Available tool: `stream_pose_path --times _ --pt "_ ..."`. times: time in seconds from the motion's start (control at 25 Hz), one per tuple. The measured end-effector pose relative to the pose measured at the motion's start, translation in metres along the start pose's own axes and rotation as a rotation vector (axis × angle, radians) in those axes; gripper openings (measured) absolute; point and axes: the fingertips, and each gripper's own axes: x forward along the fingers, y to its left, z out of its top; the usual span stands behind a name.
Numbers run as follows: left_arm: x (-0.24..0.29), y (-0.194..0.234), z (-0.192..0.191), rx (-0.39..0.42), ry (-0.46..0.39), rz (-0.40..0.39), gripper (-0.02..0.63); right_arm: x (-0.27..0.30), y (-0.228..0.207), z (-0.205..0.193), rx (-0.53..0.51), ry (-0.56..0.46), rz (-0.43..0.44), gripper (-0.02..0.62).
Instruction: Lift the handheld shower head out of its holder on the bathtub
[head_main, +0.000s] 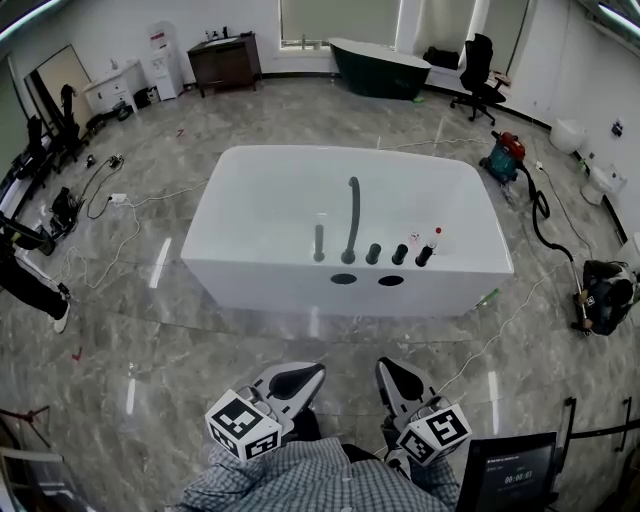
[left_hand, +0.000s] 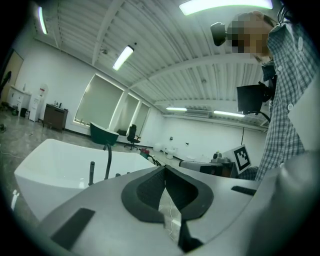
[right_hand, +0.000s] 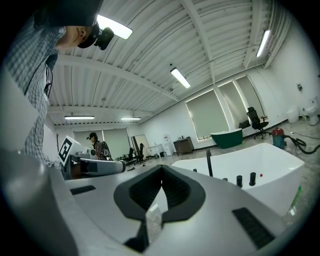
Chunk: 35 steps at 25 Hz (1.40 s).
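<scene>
— What does the head view give?

— A white bathtub (head_main: 250, 200) in the middle of a grey marble floor (head_main: 150, 340). The shower head (head_main: 319, 240) stands upright in its holder (head_main: 319, 259) on the near rim, just left of the tall curved spout (head_main: 352, 215). Three dark knobs (head_main: 400, 254) sit in a row to the right of the spout.

— And the grippers?

— Both are low in the picture, close to the person's checked shirt (head_main: 300, 485) and well apart from the bathtub. The left gripper (head_main: 300, 378) and the right gripper (head_main: 398, 378) lie side by side, pointing toward the bathtub.

— Left gripper view?

— Its jaws are pressed together with nothing between them. Past them the bathtub lies to the left, and the shower head is upright on the rim beside the spout. A dark green tub (left_hand: 104, 134) and an office chair (left_hand: 131, 134) stand at the back by the windows.

— Right gripper view?

— The jaws are closed tip to tip and empty. The bathtub is off to the right with the spout and knobs on its rim. The shower head is too small there to pick out surely. The left gripper shows at the left edge, and another person (right_hand: 95, 145) in a cap stands far behind it.
</scene>
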Motion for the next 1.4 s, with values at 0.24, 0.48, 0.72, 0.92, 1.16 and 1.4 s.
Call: stream_pose_path --times 0.24,0.48,0.72,0.92,1.16,1.4 --pt "0.009 0.051 0.02 0.0 0.003 -0.019 0.009 0.053 -0.008 0.015 -0.018 -0.006 -0.009 0.015" --pt "0.009 0.099 0.037 0.007 0.002 -0.041 0.009 0.102 -0.007 0.023 -0.02 -0.007 -0.032 0.015" --pt "0.001 0.145 0.046 0.014 0.005 -0.039 0.009 0.152 0.0 0.027 -0.026 -0.008 -0.026 0.015" --pt "0.0 0.17 0.051 0.018 0.005 -0.045 0.009 0.179 0.002 0.029 -0.043 -0.011 -0.019 0.015" --pt "0.005 0.189 0.053 0.002 -0.001 -0.049 0.009 0.194 -0.004 0.023 -0.03 0.004 -0.032 0.015" --pt "0.008 0.205 0.052 -0.012 0.009 -0.052 0.009 0.207 -0.011 0.019 -0.026 0.019 -0.049 0.015"
